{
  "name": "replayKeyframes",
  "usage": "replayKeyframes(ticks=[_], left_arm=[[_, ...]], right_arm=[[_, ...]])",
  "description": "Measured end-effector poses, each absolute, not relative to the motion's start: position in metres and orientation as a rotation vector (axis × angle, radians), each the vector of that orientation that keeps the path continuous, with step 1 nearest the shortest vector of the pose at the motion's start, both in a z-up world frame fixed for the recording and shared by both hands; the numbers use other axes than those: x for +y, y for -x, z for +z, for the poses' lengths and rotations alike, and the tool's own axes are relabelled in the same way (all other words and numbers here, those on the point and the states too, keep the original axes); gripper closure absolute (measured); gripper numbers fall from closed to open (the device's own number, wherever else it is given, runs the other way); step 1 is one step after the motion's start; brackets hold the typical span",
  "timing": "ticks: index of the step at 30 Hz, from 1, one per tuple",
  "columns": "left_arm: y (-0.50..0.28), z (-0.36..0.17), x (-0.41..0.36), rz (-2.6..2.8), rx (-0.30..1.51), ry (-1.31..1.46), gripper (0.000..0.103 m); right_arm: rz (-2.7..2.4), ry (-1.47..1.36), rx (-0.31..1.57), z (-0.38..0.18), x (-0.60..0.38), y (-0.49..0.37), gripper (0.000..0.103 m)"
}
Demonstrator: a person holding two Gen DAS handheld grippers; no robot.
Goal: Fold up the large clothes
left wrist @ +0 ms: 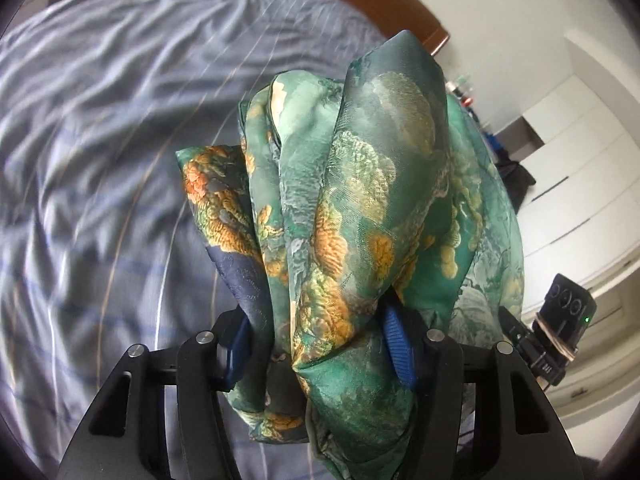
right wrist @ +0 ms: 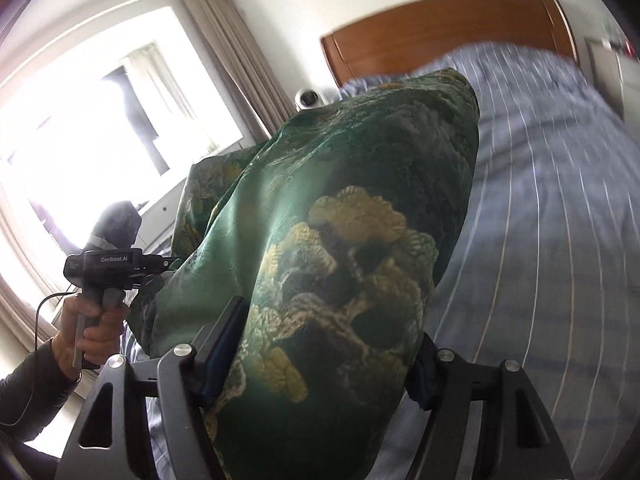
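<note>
Striped blue bedsheet (left wrist: pixel 100 160) fills the view from nine to twelve o'clock. The green floral garment (left wrist: pixel 360 200) is bunched above it, dead centre. Left gripper (left wrist: pixel 316 344) clamps one bundle, right gripper (right wrist: pixel 320 352) clamps another.

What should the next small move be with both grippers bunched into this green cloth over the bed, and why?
Probably draw the two grippers apart to stretch the cloth flat before any fold. The left gripper and the right gripper each hold a thick wad of the green patterned cloth between their pads, and it hangs crumpled in folds above the striped bedsheet, with no straight edge showing.
</note>
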State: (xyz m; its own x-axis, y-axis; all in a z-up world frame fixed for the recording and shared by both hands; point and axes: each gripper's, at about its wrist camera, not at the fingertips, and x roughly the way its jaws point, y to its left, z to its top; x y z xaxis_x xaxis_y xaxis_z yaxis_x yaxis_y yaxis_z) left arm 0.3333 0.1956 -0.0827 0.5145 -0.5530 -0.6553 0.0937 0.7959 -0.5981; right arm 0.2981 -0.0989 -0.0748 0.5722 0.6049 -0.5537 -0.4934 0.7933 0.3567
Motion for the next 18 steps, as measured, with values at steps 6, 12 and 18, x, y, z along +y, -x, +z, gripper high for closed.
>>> replayKeyframes(ticks=[6,12,18], left_arm=[[-0.4,-0.089,0.189,-0.395,0.958,0.542,0.031],[-0.389,-0.141,0.213,-0.351,1.008,0.551,0.015],[-0.307,-0.093,0.209,-0.183,0.845,0.296,0.01]], right_arm=[[0.662,-0.243,0.736,-0.073,-0.117,-0.361,0.033],[0.554,-0.543,1.067,-0.164,-0.169,-0.41,0.016],[0.475,-0.376,0.847,-0.132,-0.192,-0.337,0.009]])
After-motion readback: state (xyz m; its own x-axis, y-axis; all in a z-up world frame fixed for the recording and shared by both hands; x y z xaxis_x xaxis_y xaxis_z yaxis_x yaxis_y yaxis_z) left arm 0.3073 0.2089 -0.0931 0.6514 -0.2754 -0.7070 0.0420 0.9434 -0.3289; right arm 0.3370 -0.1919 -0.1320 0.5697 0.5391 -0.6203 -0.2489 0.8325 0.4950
